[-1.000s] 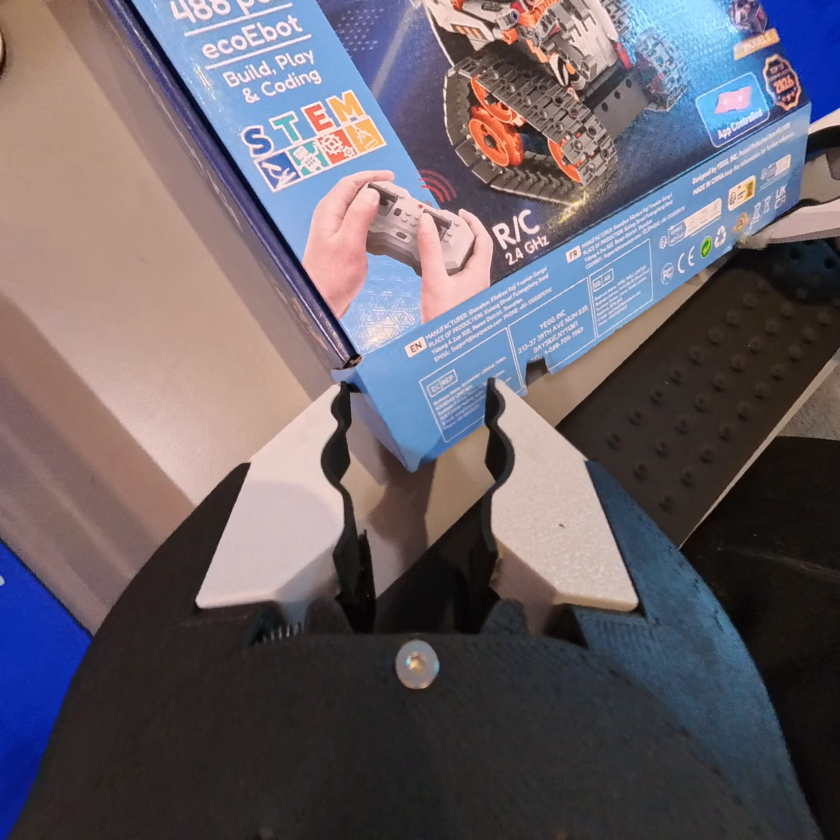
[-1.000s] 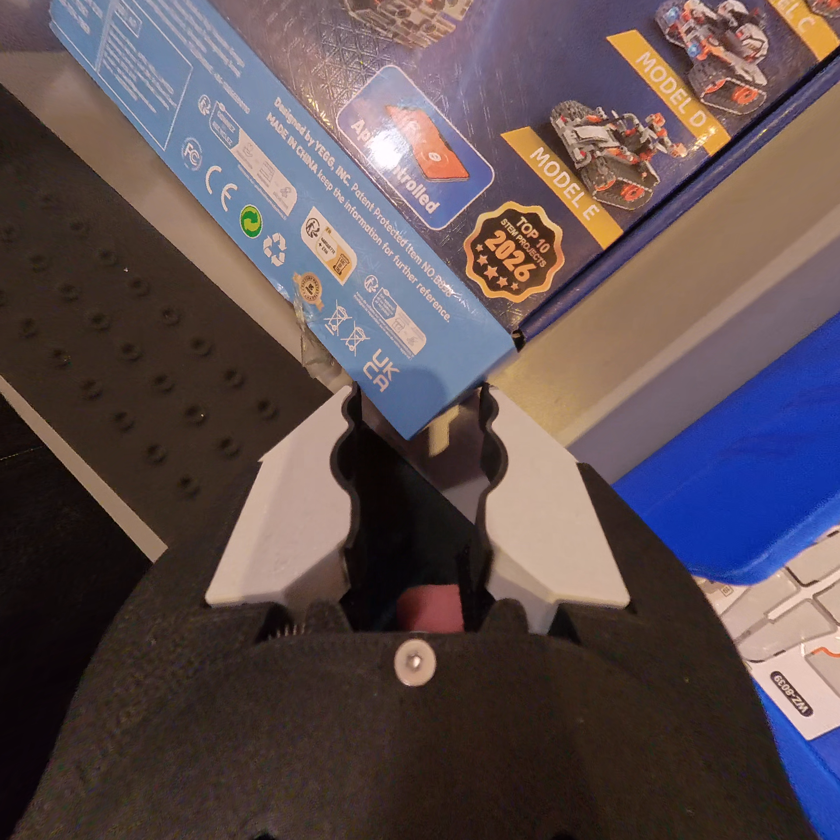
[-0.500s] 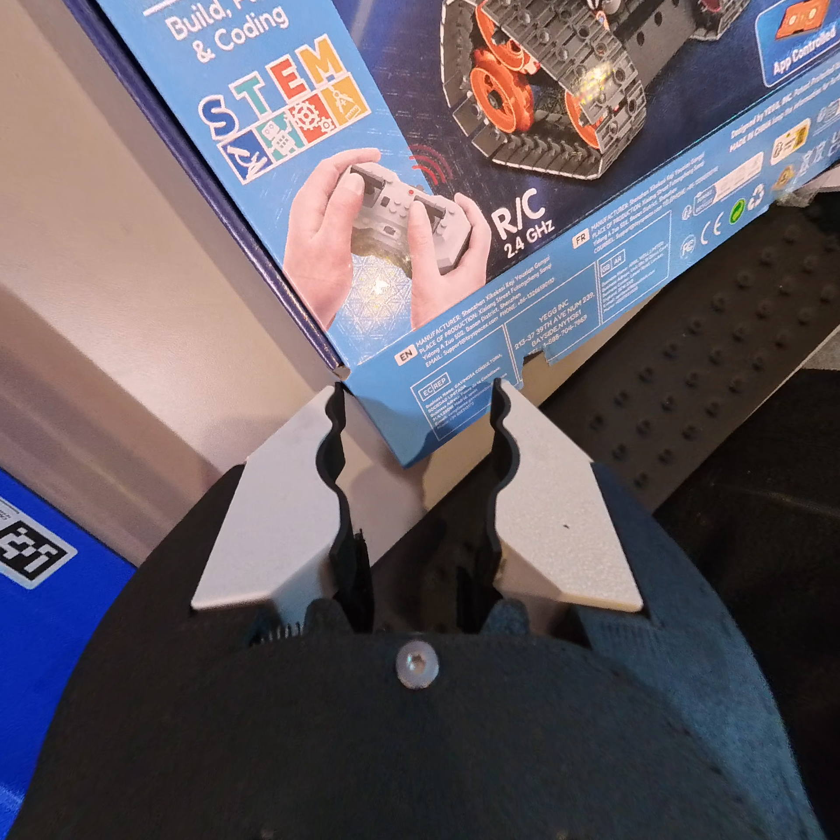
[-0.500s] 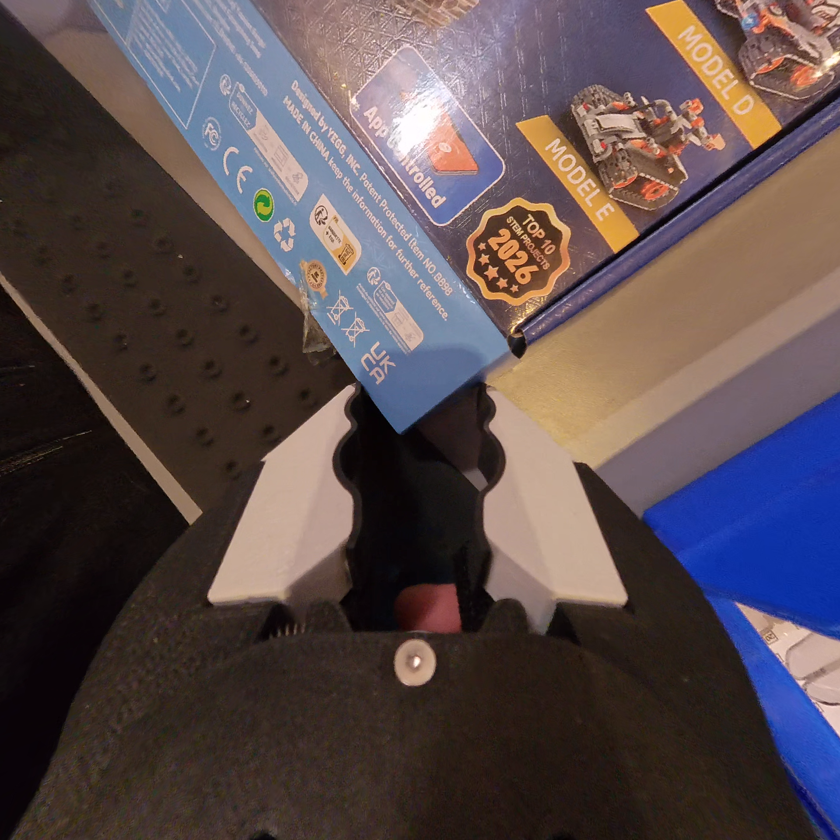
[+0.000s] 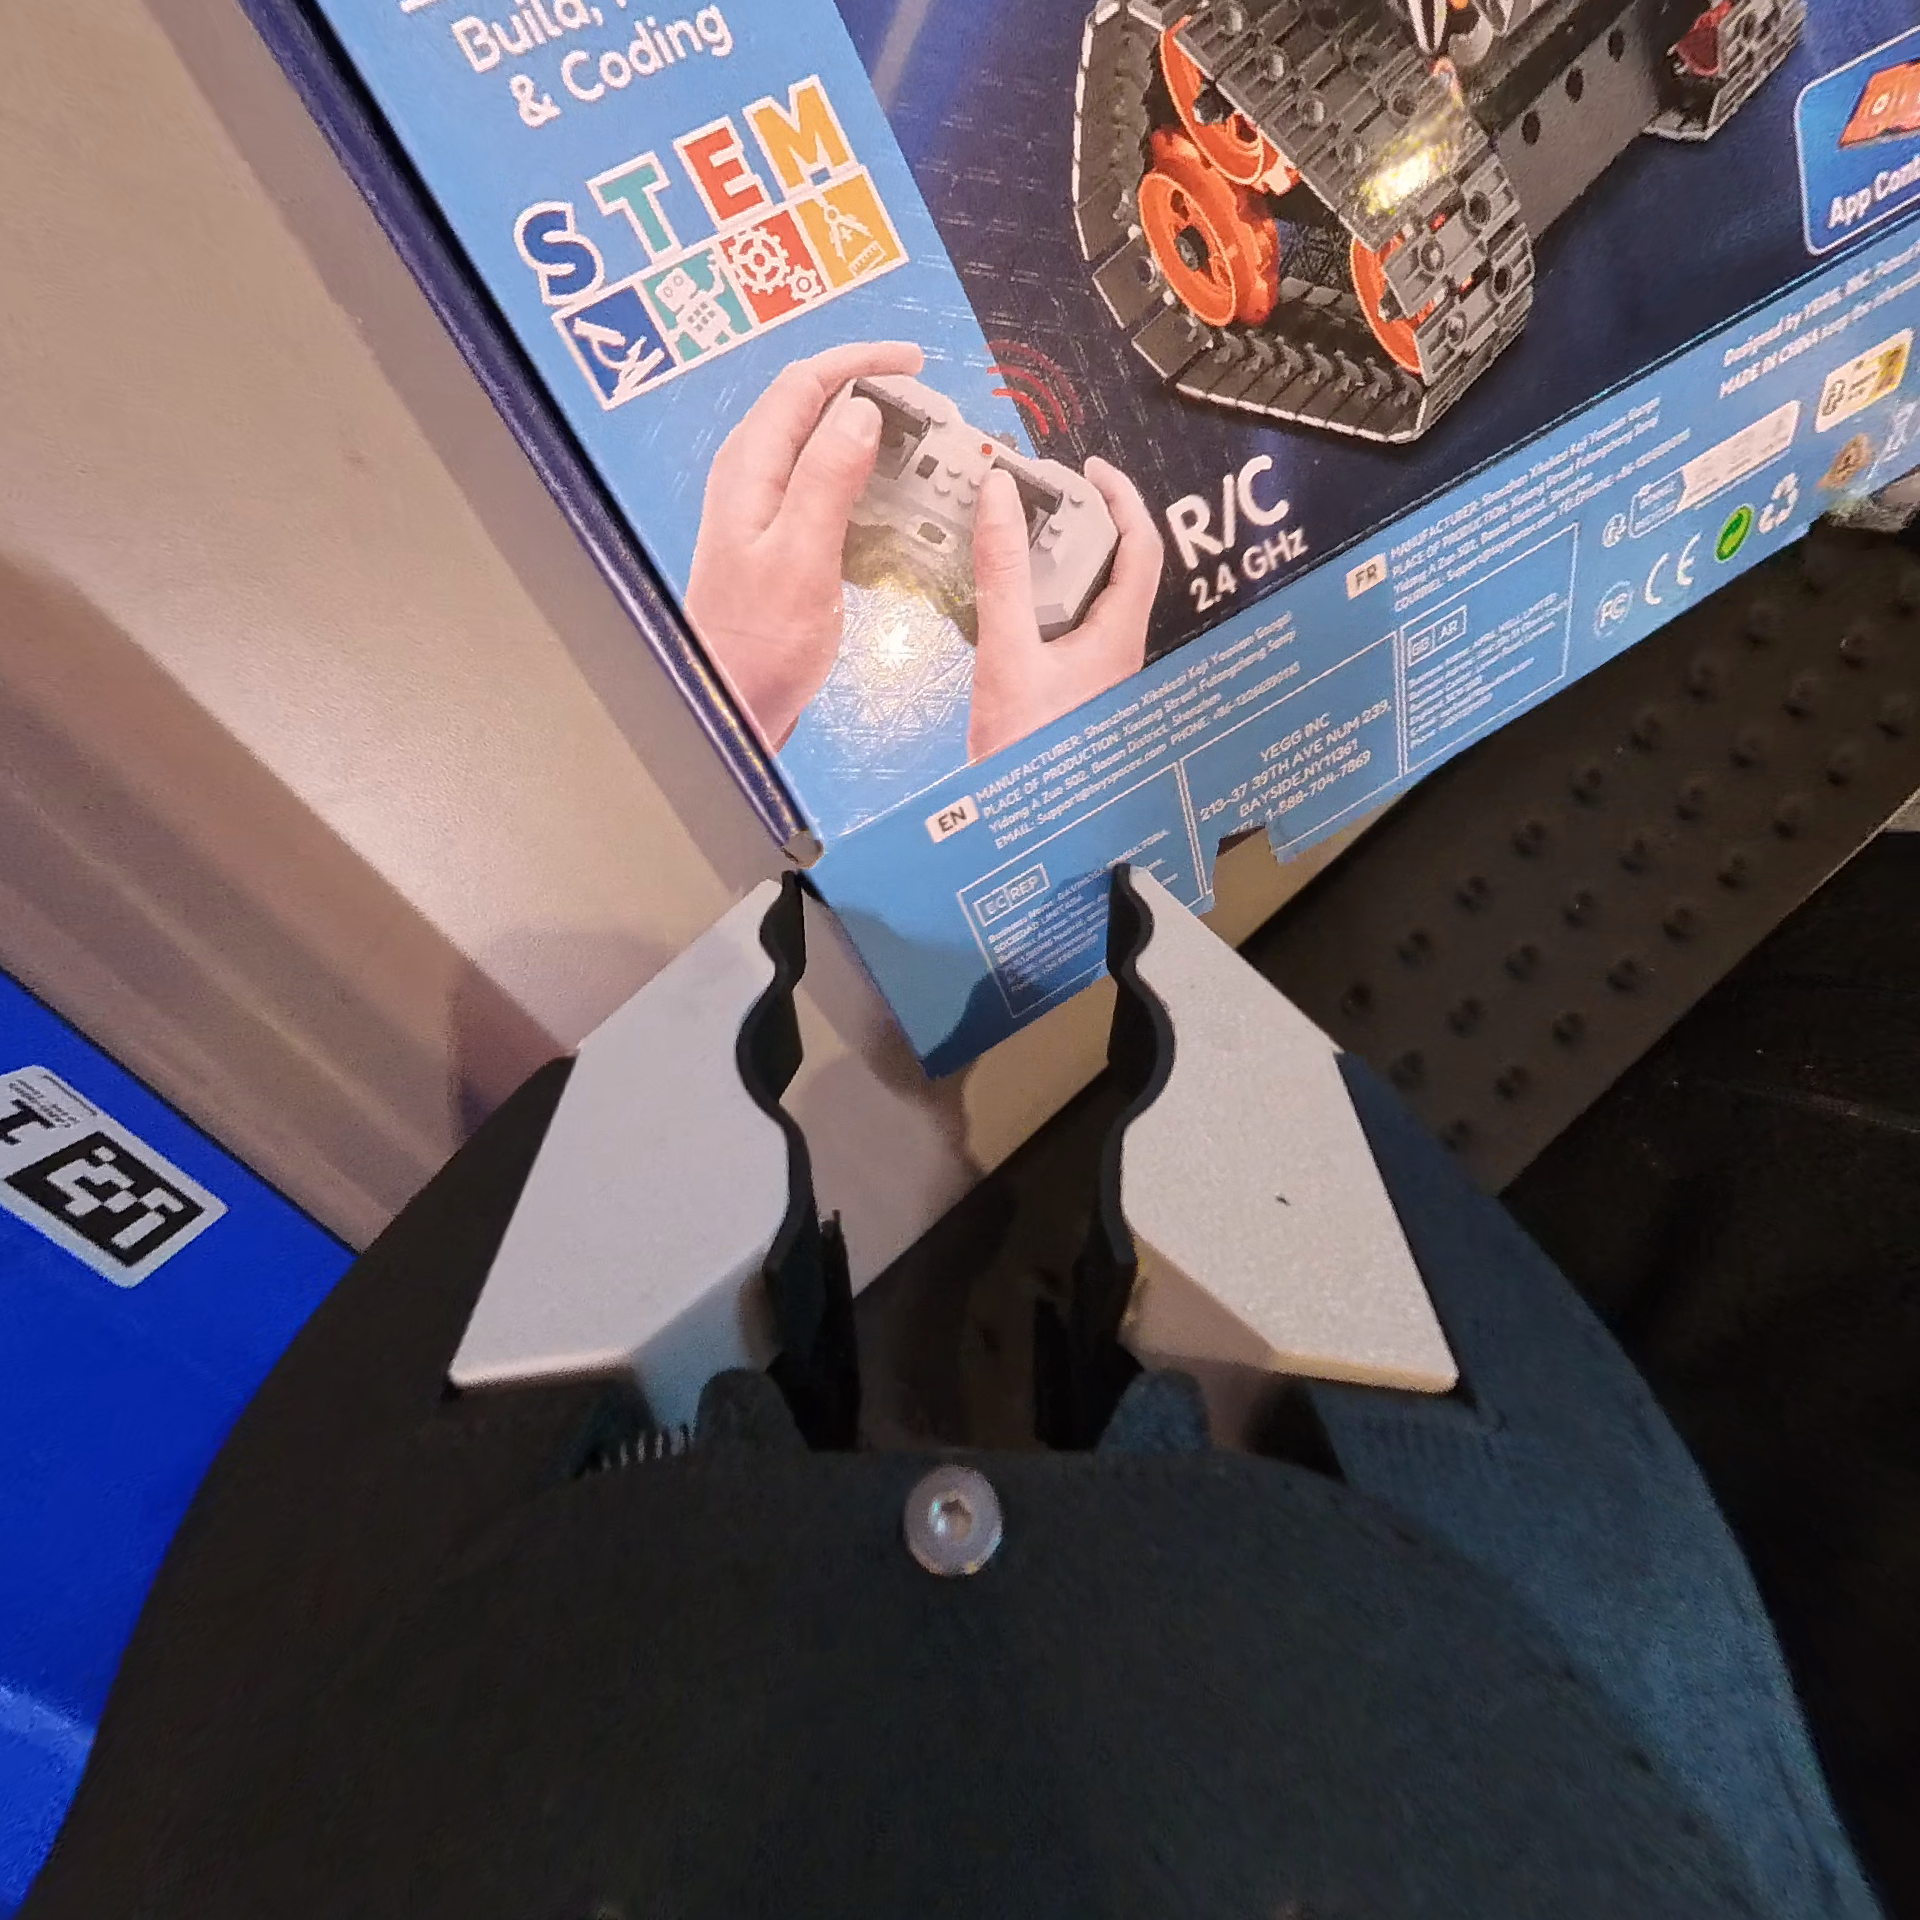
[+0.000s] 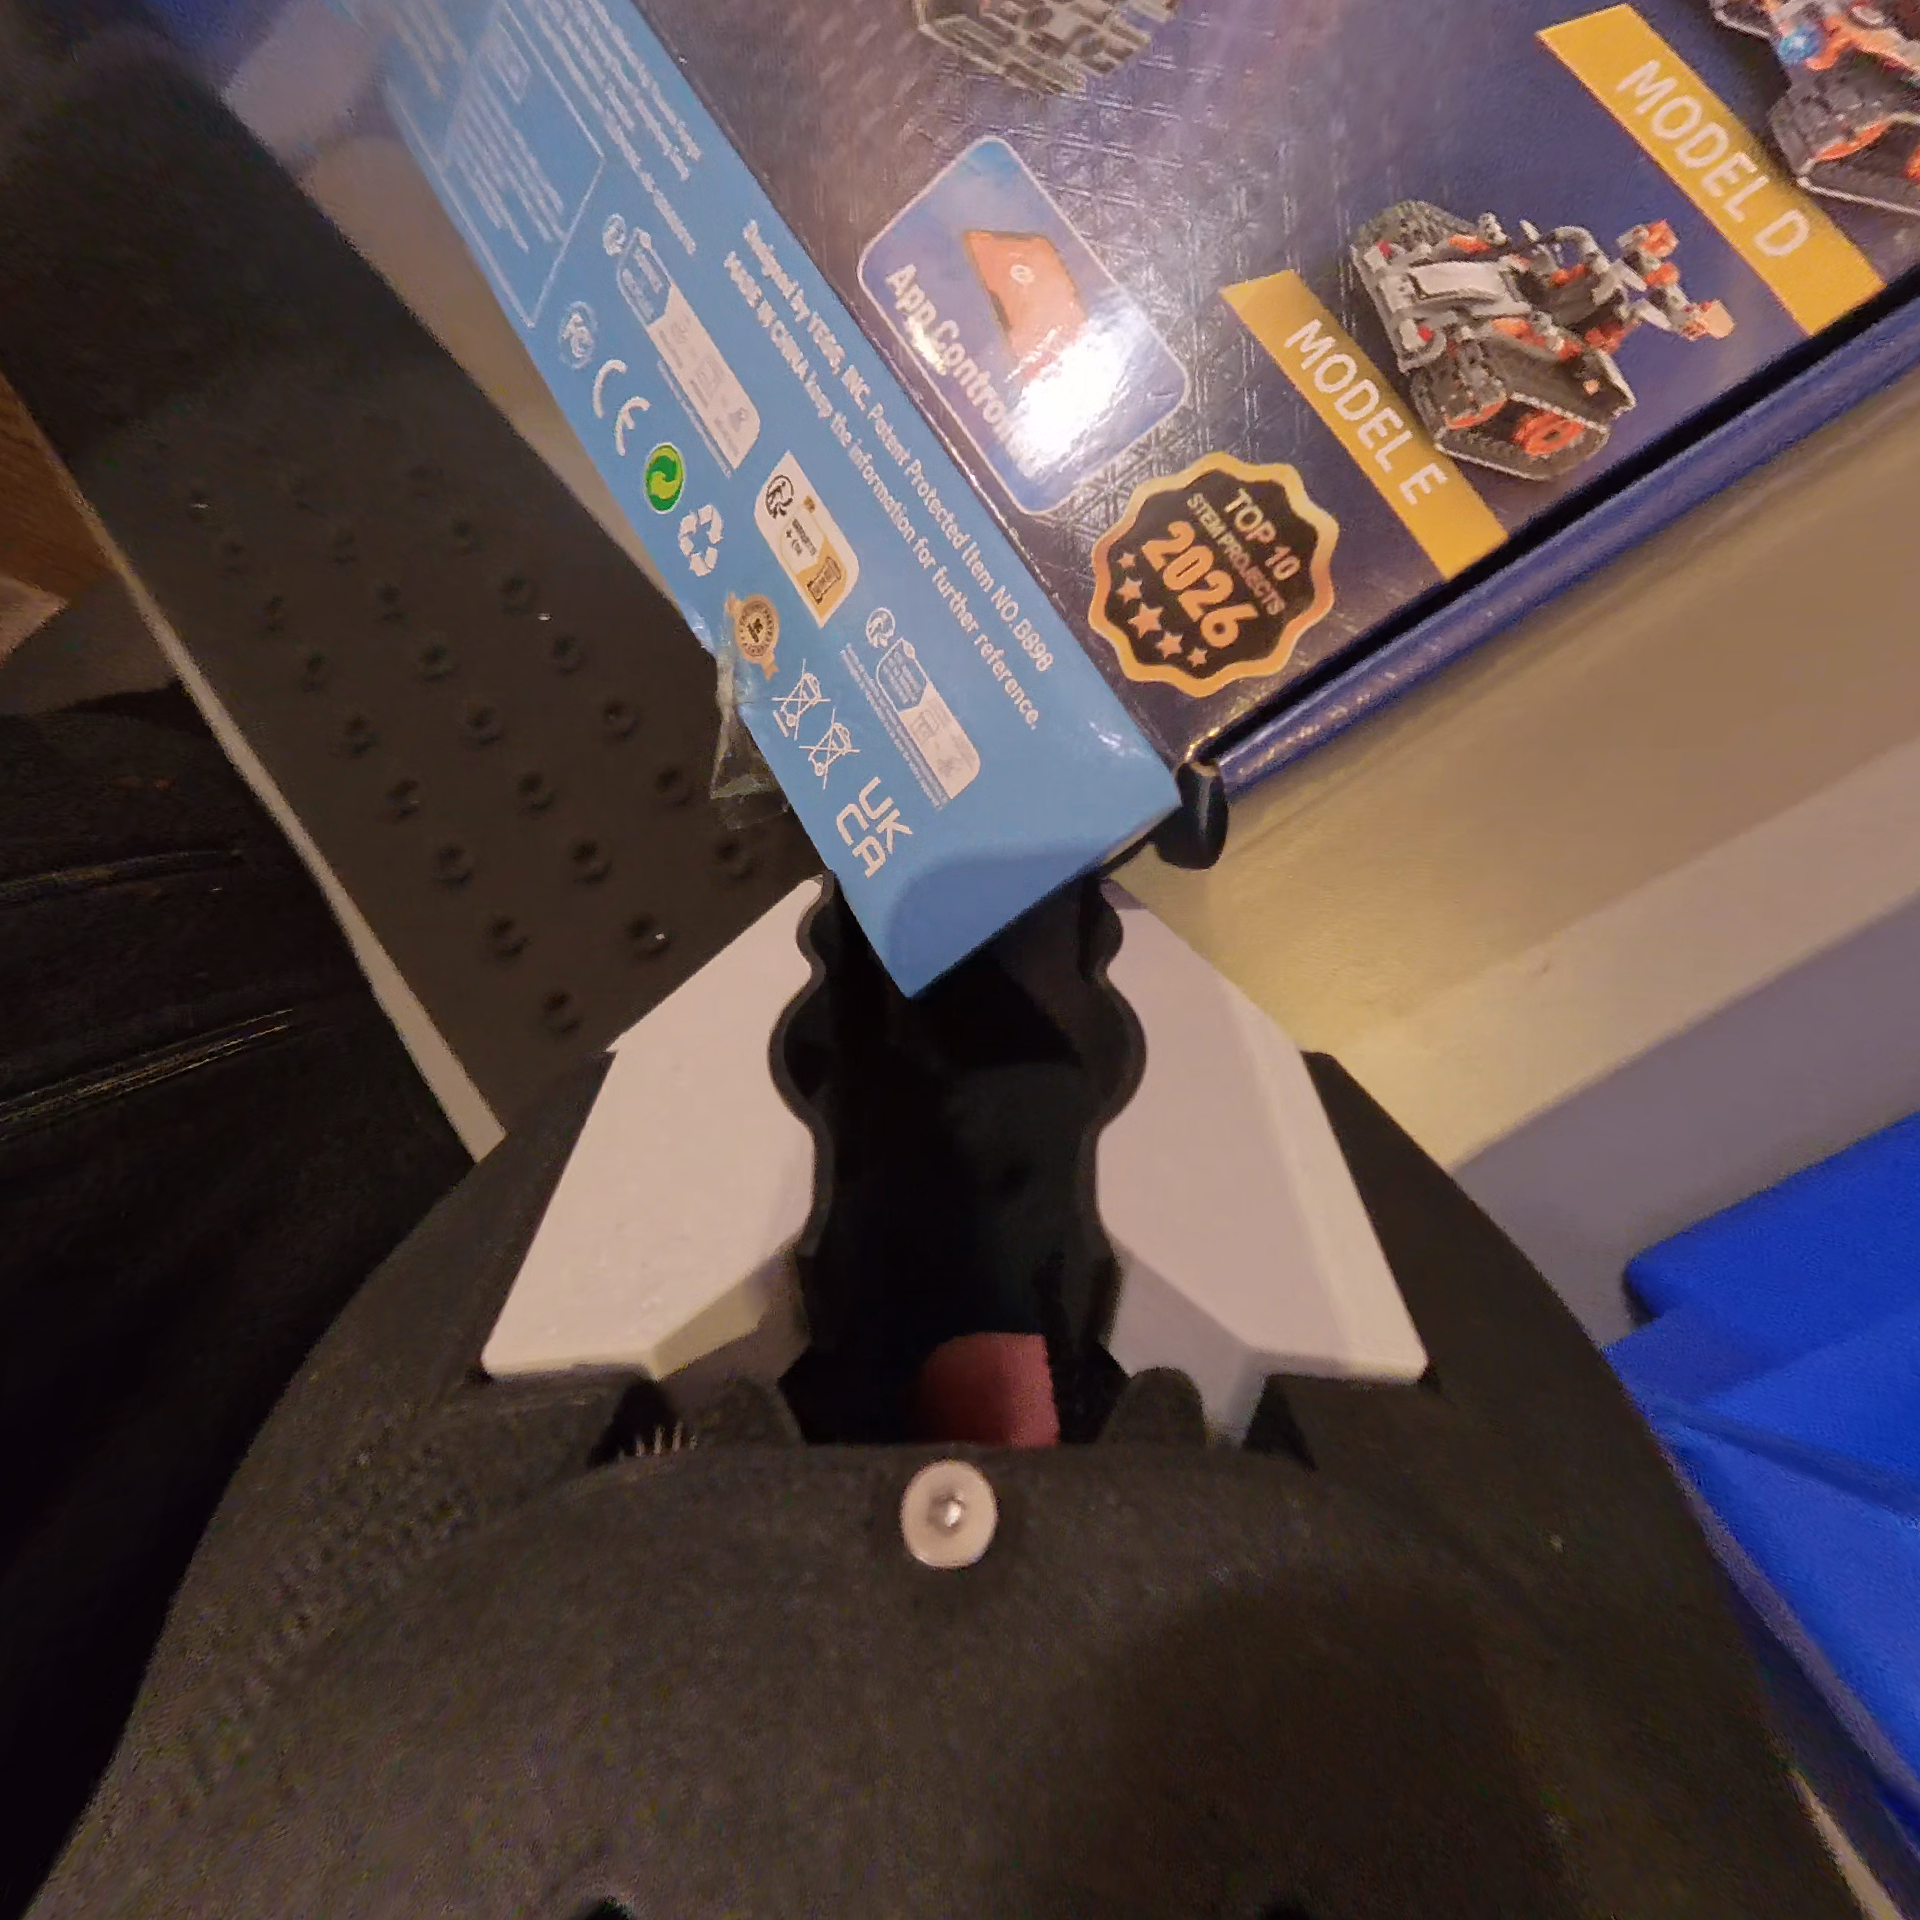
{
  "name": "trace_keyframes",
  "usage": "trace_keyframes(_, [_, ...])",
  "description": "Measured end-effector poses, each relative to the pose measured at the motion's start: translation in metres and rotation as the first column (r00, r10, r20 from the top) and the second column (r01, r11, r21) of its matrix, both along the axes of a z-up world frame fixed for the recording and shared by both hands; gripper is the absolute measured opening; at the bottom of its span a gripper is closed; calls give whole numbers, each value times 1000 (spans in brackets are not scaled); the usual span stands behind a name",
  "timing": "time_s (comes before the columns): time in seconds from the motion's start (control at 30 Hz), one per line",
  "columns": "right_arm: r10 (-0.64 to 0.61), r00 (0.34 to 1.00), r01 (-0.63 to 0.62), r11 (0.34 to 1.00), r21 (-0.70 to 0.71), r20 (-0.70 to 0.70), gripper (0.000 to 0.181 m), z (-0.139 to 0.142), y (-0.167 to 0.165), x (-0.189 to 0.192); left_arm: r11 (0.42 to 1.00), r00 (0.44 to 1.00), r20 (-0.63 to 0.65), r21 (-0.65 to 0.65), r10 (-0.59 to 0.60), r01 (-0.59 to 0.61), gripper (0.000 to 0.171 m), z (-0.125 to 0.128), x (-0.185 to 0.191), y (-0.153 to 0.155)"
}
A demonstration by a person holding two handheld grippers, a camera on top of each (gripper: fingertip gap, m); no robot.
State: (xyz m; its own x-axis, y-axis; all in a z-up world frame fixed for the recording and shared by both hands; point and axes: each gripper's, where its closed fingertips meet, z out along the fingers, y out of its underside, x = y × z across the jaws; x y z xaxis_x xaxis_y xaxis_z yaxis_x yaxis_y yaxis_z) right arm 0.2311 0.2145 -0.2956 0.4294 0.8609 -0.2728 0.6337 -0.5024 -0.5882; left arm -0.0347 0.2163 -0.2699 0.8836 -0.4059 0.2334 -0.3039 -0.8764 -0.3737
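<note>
both spread wide: left gripper (image 5: 956, 914) and right gripper (image 6: 961, 914), each straddling a flap corner of the toy box (image 5: 1195, 468) filling upper frame. best nudged deeper before clenching, flap centred.

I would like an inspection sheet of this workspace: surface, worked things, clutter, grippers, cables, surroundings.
Surface: pale grey table under the box; its edge shows in both views.
Worked things: blue toy box, its light blue front flap hanging out over the table edge.
Clutter: scrap of clear tape on the flap edge.
Grippers: left gripper open, a flap corner between its fingers; right gripper open, the opposite flap corner between its fingers.
Cables: nothing seen.
Surroundings: black studded mat below; blue bin at right; blue surface with a printed marker sticker at left.
</note>
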Motion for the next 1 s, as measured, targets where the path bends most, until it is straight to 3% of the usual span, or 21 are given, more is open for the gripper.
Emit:
trace_keyframes(0.33, [-31, 996, 23, 995, 97, 85, 46, 6, 8, 9, 993, 997, 59, 102, 55, -61, 56, -4, 4, -1])
trace_keyframes(0.53, [-85, 991, 74, 992, 97, 106, 41, -11, 18, 9, 990, 999, -3, 134, 43, -42, 56, -6, 4, 2])
trace_keyframes(0.6, [-110, 984, 86, 982, 170, 137, 38, -15, 26, 11, 985, 999, -19, 166, 41, -37, 56, -9, 5, 4])
trace_keyframes(0.67, [-108, 983, 81, 982, 173, 150, 43, -13, 25, 13, 979, 999, -12, 198, 52, -49, 56, -8, 5, 4])
trace_keyframes(0.87, [-119, 985, 75, 947, 312, 126, 53, 27, 31, 19, 950, 994, 79, 297, 76, -96, 47, -5, 5, -6])
trace_keyframes(1.0, [-108, 981, 40, 924, 381, 159, 64, 38, 44, 11, 937, 988, 121, 325, 94, -129, 46, -7, 4, -11])
